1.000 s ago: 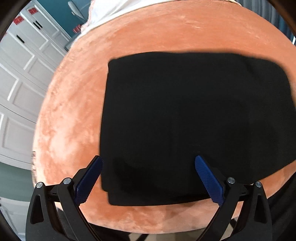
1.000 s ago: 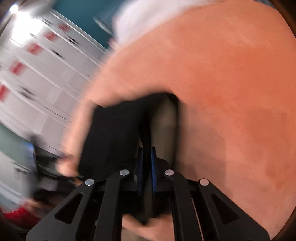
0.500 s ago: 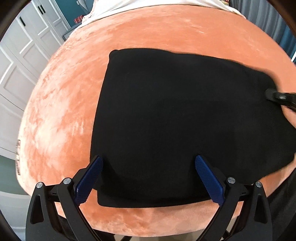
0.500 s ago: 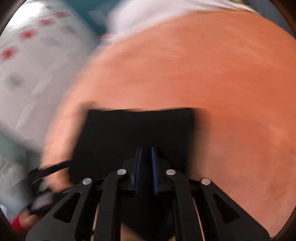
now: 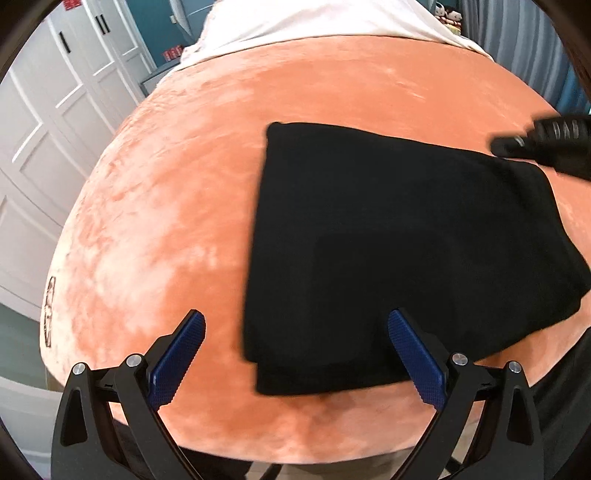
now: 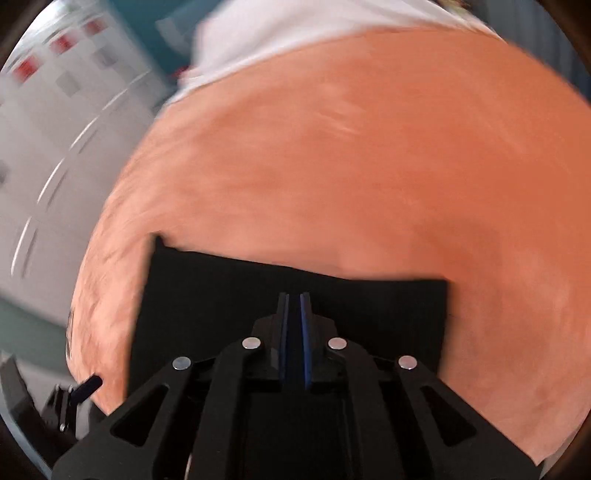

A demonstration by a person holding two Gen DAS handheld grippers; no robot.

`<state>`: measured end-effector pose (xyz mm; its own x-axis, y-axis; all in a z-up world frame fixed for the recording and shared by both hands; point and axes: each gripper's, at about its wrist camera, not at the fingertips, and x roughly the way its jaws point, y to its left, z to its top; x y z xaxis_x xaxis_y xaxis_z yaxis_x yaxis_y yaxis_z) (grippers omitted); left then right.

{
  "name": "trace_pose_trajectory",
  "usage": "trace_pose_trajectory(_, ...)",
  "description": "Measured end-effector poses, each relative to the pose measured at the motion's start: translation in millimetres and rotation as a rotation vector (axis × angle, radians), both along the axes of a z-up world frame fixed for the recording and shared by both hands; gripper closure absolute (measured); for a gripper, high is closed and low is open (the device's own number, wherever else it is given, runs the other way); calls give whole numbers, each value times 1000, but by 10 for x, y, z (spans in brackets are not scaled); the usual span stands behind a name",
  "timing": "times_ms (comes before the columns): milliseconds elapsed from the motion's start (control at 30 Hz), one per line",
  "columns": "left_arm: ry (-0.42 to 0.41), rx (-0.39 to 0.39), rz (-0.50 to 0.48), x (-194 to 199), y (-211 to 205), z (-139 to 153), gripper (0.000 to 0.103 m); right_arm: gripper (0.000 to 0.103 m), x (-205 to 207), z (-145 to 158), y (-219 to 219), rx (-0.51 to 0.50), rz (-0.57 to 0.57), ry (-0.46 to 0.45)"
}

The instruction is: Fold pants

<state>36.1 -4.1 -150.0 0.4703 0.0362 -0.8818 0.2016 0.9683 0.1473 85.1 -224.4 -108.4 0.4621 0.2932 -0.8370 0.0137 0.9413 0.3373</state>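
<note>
1. The pants (image 5: 406, 240) (image 6: 221, 302) are one black pair, folded into a flat near-rectangular packet. They lie on the bed, toward the near edge. At the near left corner, one layer's edge peeks out from under another.
2. The left tongs (image 5: 295, 354) hang released over the packet's near left corner. The two blue pads stand wide apart, and the cloth below reaches only the right-hand pad. They grasp nothing.
3. The right tongs (image 6: 294, 306) point down over the packet's far edge, clenched but for a thin slit. The jaws have just been opening a little, and no cloth can be made out between them. In the left wrist view they show as a blurred black shape (image 5: 546, 147) at the packet's far right corner.
4. Under the pants lies one orange plush blanket (image 5: 184, 221) (image 6: 369, 166), with lighter brushed patches. It has one small dark label (image 5: 50, 314) at its left edge.
5. Beyond the blanket lies one white sheet (image 5: 314, 18).
6. To the left stand white panelled cupboards (image 5: 55, 110), with two dark handles visible. Past them is a teal wall (image 5: 192, 14).
7. Grey curtains (image 5: 517, 37) hang at the far right.
</note>
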Motion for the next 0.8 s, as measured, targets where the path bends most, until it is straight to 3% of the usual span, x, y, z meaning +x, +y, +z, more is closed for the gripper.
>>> trace_pose_trajectory(67,16,-12,22,-26,140,-38,5,97,110,-5,457,7,113,35)
trace_pose_trajectory(133,41,-16,41,-12,282,-99,5,97,272,-224,817,-51,179,62)
trace_pose_trajectory(200,57,-13,62,-48,392,-170,5,97,540,-610,988,-123,190,170)
trace_pose_trajectory(233,67,-28,68,-60,476,-183,5,96,607,-625,1074,-149,160,169)
trace_pose_trajectory(333,64,-42,91,-99,647,-217,5,93,686,-243,1406,-102,193,73)
trace_pose_trajectory(400,72,-43,104,-116,655,-224,5,94,800,-103,1796,-138,256,29)
trace_pose_trajectory(467,84,-68,106,-75,644,-220,5,92,1040,-320,2050,-199,278,66)
trace_pose_trajectory(567,67,-68,92,-42,593,-137,5,91,1262,-813,2046,-233,244,161)
trace_pose_trajectory(633,48,-67,85,-34,566,-76,5,90,1339,-717,2152,-240,224,142)
trace_pose_trajectory(733,25,-72,74,-6,532,9,5,90,1181,-349,1976,-131,209,54)
trace_pose_trajectory(800,24,-81,67,-42,493,19,5,78,859,-82,1695,-125,173,-17)
